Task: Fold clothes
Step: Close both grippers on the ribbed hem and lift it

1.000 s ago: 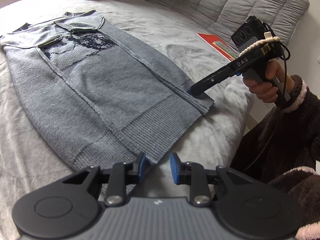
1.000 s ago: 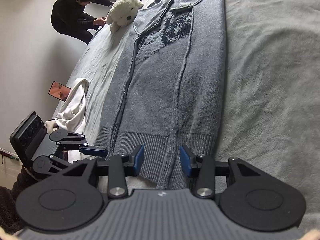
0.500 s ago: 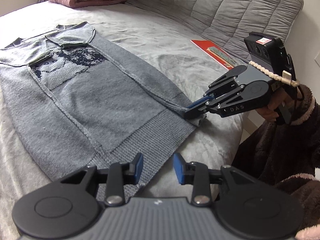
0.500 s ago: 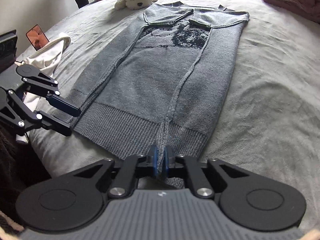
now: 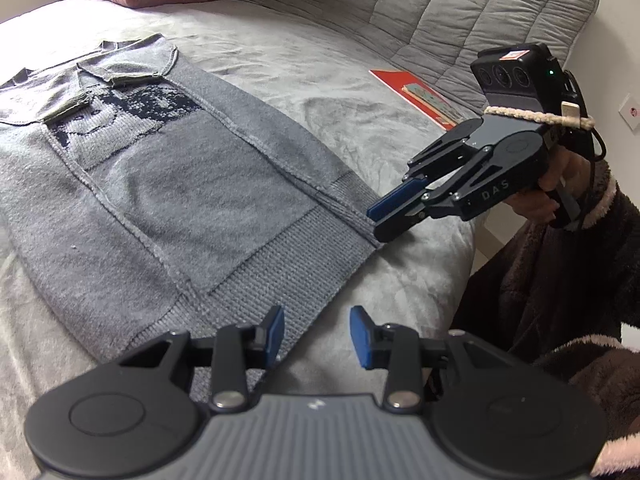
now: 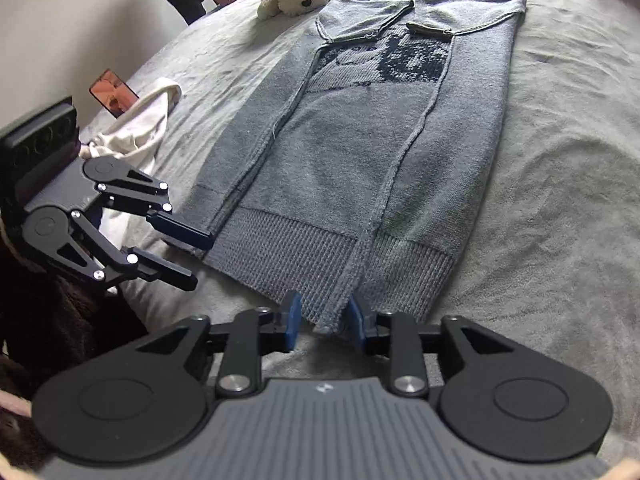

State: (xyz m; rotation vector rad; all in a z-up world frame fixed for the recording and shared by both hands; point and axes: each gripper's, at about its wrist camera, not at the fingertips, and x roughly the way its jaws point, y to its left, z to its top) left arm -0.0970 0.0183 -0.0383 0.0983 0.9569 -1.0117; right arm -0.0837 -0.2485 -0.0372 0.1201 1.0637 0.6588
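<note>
Grey knit is what you are working: the sweater (image 6: pixel 360 152) lies flat on the bed (image 6: pixel 560 200), its sleeves already folded in over the body and its ribbed hem (image 6: pixel 304 264) toward you at the near edge of the mattress. You seem to be at the step of taking the hem at both bottom corners, ready to fold the sweater up toward the collar. Your right hand-held gripper (image 6: pixel 322 318) has just been opening; its blue pads stand apart on either side of the hem end of the folded-in sleeve strip, which sits between them but is not pinched. Your left hand-held gripper (image 5: pixel 316 334) is also released, its jaws having just been opening, hovering just over the other hem corner with one pad above the rib and nothing gripped. In the right wrist view that gripper's fingers reach in beside the hem, one close to the knit and the other over bare bedding. Next you likely need to bring both grippers lower over the rib, close on the full thickness at each corner, and lift evenly so the folded sleeves do not slip out.
</note>
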